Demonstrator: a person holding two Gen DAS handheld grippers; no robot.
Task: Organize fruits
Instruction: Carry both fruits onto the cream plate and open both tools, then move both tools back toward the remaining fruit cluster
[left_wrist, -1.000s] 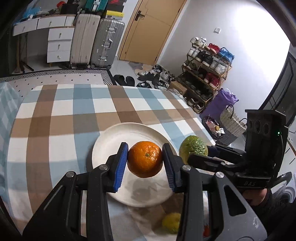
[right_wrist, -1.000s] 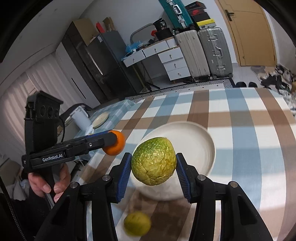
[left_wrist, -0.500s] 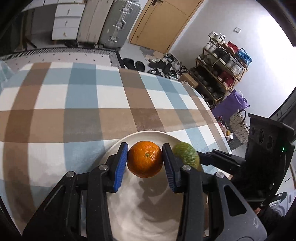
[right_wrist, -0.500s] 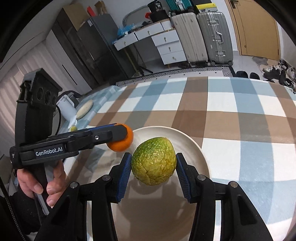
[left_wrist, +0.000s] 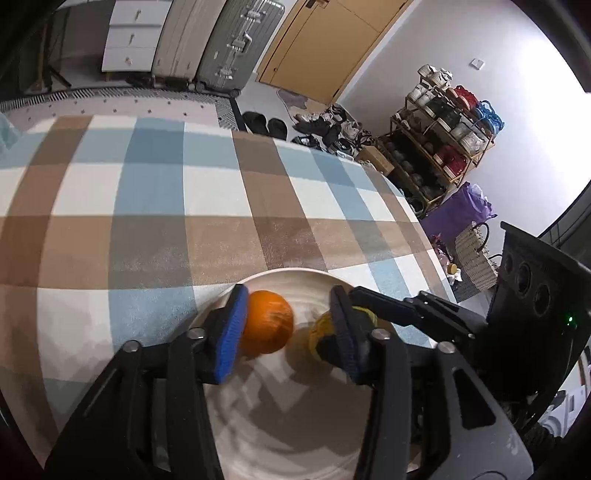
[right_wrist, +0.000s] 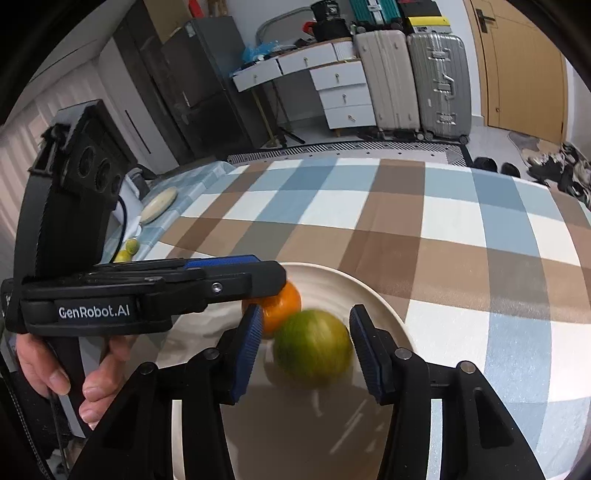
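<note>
On the checked tablecloth stands a white plate (left_wrist: 288, 275) (right_wrist: 373, 295). My left gripper (left_wrist: 288, 314) hangs low over it with its jaws opening. The orange (left_wrist: 267, 321) leans on the left pad only; the right pad stands clear of it. Beside it, my right gripper (right_wrist: 303, 339) also has its jaws opening. The green fruit (right_wrist: 314, 347), blurred, lies between its pads with a gap on each side, over the plate and next to the orange (right_wrist: 284, 306). In the left wrist view the green fruit (left_wrist: 319, 328) is half hidden behind my finger.
A hand (right_wrist: 55, 373) grips the left gripper's handle. Small yellow-green fruits (right_wrist: 127, 249) and a pale disc (right_wrist: 159, 208) lie at the table's left edge. Suitcases (right_wrist: 413, 81) and a shoe rack (left_wrist: 443, 122) stand beyond the table. The table drops off to the right (left_wrist: 417, 221).
Both grippers came down over the plate, each shut on its fruit. Now both pairs of jaws have widened and the orange and green fruit are loose between the pads.
</note>
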